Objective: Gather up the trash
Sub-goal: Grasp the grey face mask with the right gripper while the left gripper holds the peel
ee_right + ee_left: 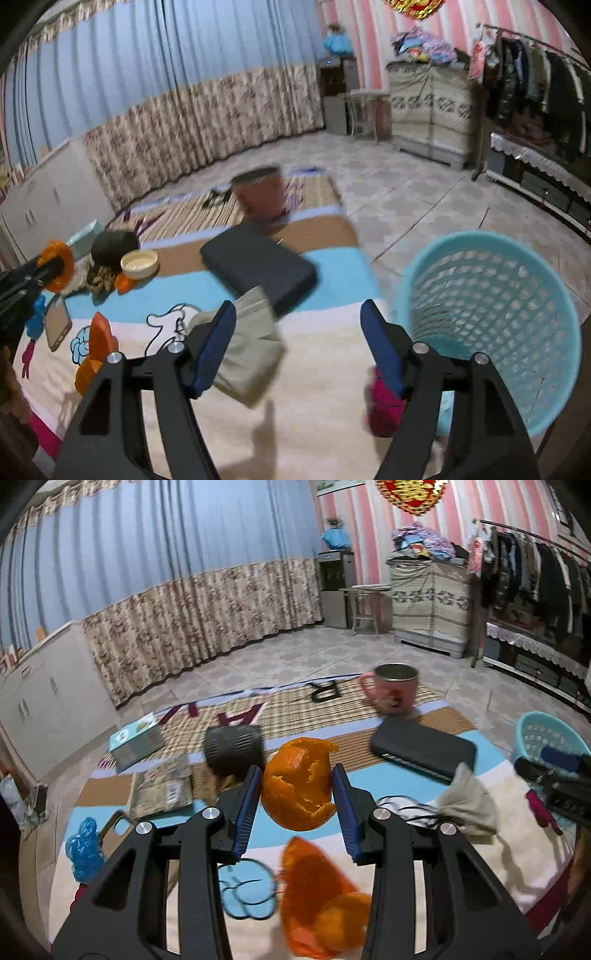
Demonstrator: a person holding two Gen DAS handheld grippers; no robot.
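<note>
Progress: I am reading this as partway through; the basket (487, 325) beside the right edge of the blanket (325, 424) is showing nothing inside that I can make out through its mesh wall, and several scraps are lying on the blanket yet.
Left gripper (297, 794): I am clamping the big orange peel (299, 786) between both blue pads, lifted clear of the blanket, well short of the basket.
Peel pointing: its hollow, torn side is facing the camera, the ragged tip is pointing up and to the right; long axis is running roughly upright between the pads.
Right gripper (297, 343): I am holding it spread wide, nothing pinched; the beige crumpled tissue (247, 354) is sitting against the left pad only, blurred, over the blanket's near-right part, just short of the basket. Whether it is falling or resting, I cannot tell.
Tissue axis: slanting from upper left to lower right in the right wrist view.
Left to do: loose orange peel pieces (317, 897) near the blanket's near edge, a blue wrapper (83, 849) at its left edge.
Not trash, I am judging: mug (393, 694), dark case (421, 749), speaker (232, 749), small box (136, 738).
</note>
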